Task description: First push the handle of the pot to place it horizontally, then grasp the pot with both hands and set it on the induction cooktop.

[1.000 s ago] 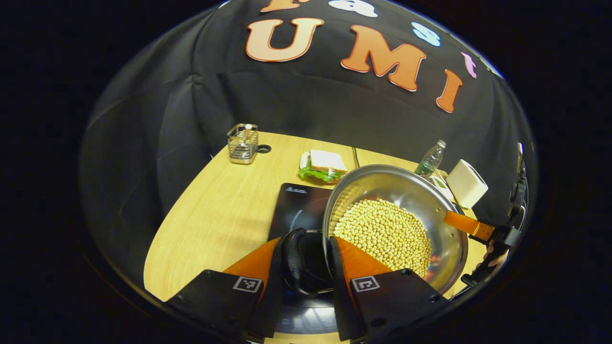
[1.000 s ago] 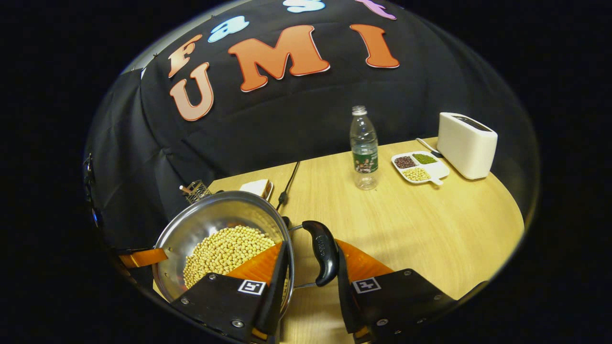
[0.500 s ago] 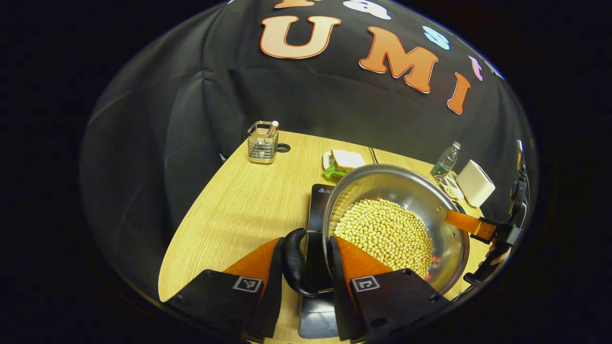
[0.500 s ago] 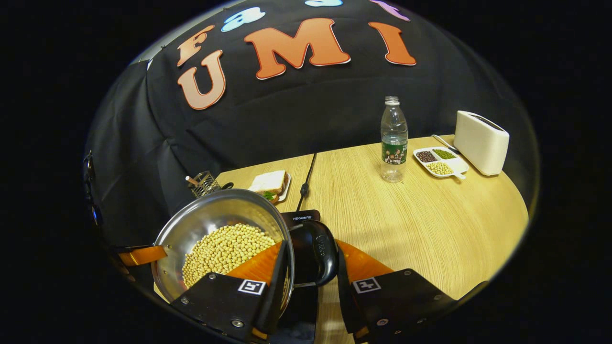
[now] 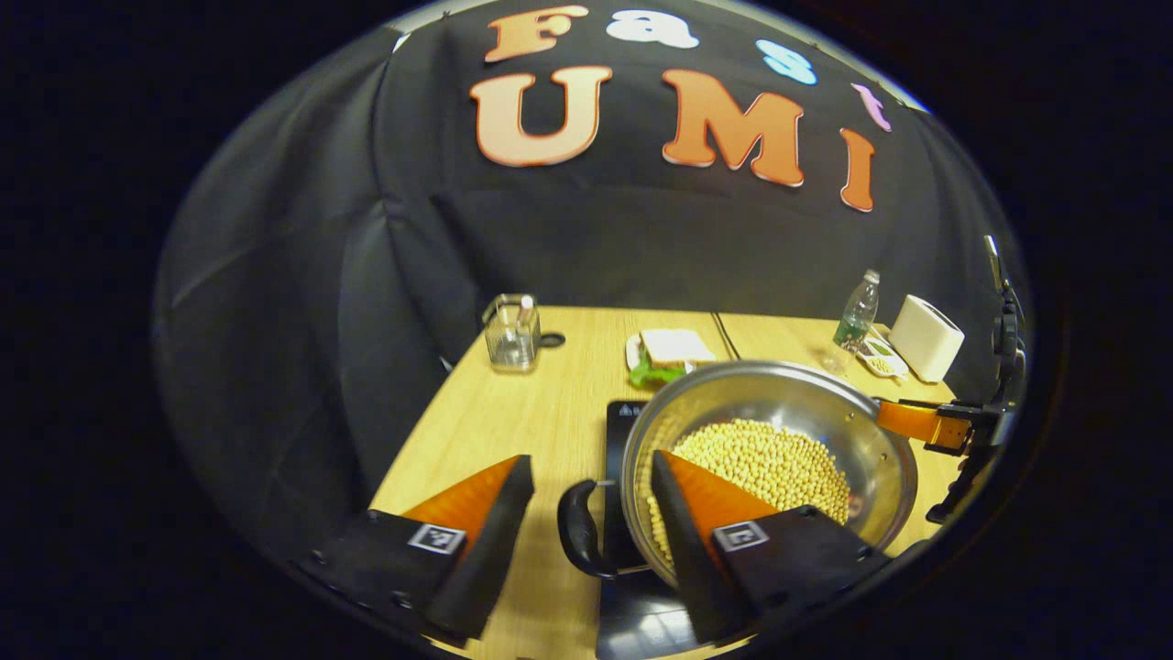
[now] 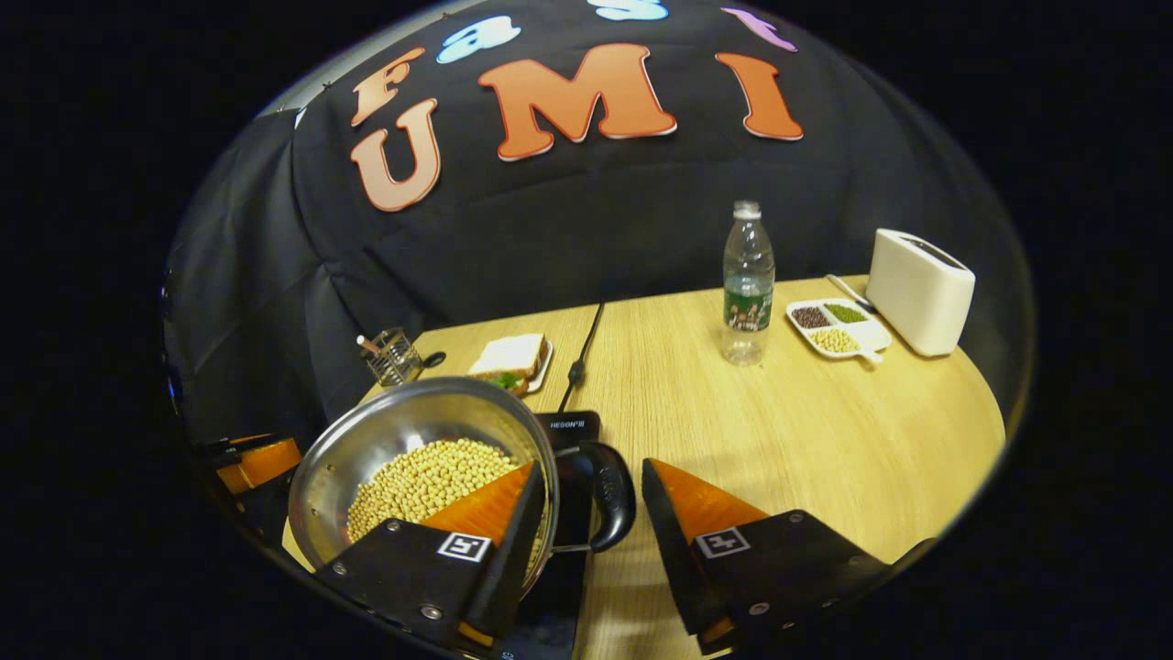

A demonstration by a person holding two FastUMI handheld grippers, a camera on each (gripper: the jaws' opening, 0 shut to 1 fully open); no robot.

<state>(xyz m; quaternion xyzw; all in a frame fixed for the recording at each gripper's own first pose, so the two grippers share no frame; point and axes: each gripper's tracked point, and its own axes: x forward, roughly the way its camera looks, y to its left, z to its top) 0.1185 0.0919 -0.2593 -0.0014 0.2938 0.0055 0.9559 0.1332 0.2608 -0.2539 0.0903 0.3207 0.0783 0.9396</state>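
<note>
Pot (image 5: 770, 458) of beans sits on the induction cooktop (image 5: 623, 431), each black handle loose between spread fingers: left gripper (image 5: 586, 513) and right gripper (image 6: 586, 513) both gape, holding nothing. Withdrawing carelessly could snag a handle (image 6: 609, 495) and drag it askew. The right gripper view shows the bean tray (image 6: 834, 327) beyond its fingers clearly.

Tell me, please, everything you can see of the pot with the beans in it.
The pot is a shiny, round, shallow vessel that looks like steel, upright and holding a layer of pale yellow beans. A black loop handle on wire arms juts out level on each side. It sits on the black induction cooktop on the wooden table. Both the left gripper and the right gripper are open, one finger of each reaching over the rim, handles ungripped.
</note>
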